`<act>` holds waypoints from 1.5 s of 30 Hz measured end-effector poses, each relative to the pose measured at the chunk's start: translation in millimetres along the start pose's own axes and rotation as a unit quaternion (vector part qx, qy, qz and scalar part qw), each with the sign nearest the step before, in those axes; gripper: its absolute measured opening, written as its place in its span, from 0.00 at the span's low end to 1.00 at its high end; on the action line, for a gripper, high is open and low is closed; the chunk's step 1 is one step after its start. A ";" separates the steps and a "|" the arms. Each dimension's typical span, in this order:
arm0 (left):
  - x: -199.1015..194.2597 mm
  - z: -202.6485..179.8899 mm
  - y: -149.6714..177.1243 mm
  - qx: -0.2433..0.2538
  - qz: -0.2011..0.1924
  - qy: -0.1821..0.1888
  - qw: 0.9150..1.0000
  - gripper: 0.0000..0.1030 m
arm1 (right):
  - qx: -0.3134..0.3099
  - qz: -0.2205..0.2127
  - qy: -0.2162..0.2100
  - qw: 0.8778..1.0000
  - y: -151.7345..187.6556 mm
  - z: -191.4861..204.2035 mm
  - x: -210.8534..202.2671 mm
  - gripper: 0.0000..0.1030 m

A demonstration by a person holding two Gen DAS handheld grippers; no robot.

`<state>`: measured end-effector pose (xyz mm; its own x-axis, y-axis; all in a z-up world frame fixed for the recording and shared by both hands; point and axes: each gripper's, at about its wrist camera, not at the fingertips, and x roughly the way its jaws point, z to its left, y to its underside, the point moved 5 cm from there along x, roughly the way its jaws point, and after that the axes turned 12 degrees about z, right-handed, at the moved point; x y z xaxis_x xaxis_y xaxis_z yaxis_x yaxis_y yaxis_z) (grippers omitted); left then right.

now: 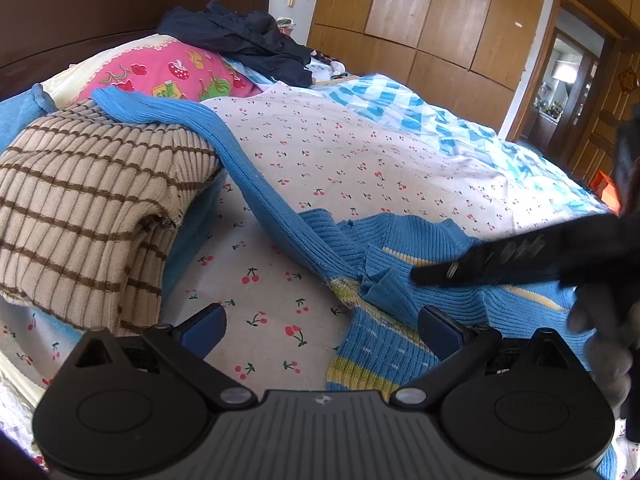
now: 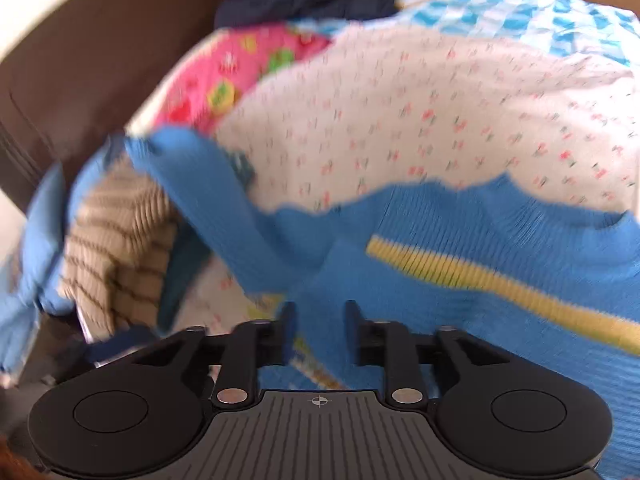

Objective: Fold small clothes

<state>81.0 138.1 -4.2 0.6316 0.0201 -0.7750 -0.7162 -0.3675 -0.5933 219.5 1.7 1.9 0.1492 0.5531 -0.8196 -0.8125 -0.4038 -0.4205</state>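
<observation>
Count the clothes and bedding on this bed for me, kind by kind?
Knit sweaters: 2, the blue sweater and the folded striped sweater.
Dark garment heaps: 1.
Pink pillows: 1.
Cherry-print sheets: 1.
Checked quilts: 1.
Total: 6.

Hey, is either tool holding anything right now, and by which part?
Neither. The left tool is wide open above the sheet, and the right tool is open over the blue sweater, not pinching it.

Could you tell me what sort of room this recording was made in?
Most likely a home bedroom: the blue sweater lies on a bed with a cherry-print sheet, a pink pillow sits by a dark wooden headboard, and wooden wardrobe panels line the wall.
</observation>
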 end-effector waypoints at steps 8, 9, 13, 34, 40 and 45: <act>-4.1 2.7 -2.2 -0.005 -0.012 -0.002 1.000 1.00 | 0.018 0.003 0.142 0.990 20.9 -35.9 21.1 0.31; -8.6 4.0 -4.4 -0.006 -0.015 0.000 1.000 1.00 | 0.017 -0.005 0.140 0.990 23.7 -33.1 17.0 0.31; -46.5 11.6 -36.1 0.008 -0.069 -0.011 0.998 1.00 | 0.015 -0.039 0.115 0.992 38.7 -27.7 0.3 0.31; 29.0 165.1 -153.0 -0.254 -0.034 -0.090 0.962 0.65 | 0.077 -0.085 0.017 0.993 66.1 -24.4 -22.9 0.32; 34.1 169.0 -166.3 -0.271 -0.047 -0.067 0.959 0.14 | 0.082 -0.108 0.011 0.991 69.6 -24.0 -36.7 0.32; 21.2 95.6 -169.8 -0.161 -0.045 -0.002 0.986 0.13 | 0.108 -0.139 0.017 0.984 77.2 -35.7 -57.2 0.32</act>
<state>187.7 289.8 59.3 0.6869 0.0690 -0.7234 -0.5260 -0.6397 -0.5605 168.4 -87.2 2.4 0.3987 0.5950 -0.6979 -0.8378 -0.0731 -0.5410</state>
